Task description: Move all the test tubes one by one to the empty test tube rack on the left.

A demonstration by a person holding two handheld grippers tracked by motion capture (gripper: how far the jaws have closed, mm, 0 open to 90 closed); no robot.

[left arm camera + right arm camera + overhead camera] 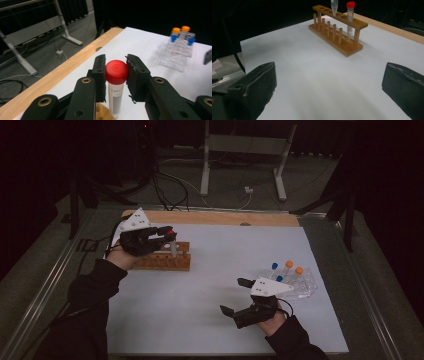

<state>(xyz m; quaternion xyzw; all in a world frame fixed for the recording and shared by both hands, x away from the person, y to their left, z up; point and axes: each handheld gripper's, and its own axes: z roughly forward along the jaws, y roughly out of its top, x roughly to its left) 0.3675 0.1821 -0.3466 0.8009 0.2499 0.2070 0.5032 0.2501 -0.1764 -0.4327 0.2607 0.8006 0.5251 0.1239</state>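
My left gripper [169,236] is shut on the red cap of a clear tube [116,98] and holds it upright, its pointed tip just over the holes of the wooden rack [165,260]. In the right gripper view that tip [334,8] hangs above the rack [337,35], where another red-capped tube [350,17] stands in an end hole. My right gripper [234,296] rests low over the white table at the front right, its jaws wide open with nothing between them. Its pads [259,85] frame bare table.
A clear plastic rack [300,282] with blue- and orange-capped tubes stands at the right of the white board [225,270]; the left gripper view shows it too [178,52]. A wooden strip [215,217] edges the far side. Metal frame legs and cables lie on the floor beyond.
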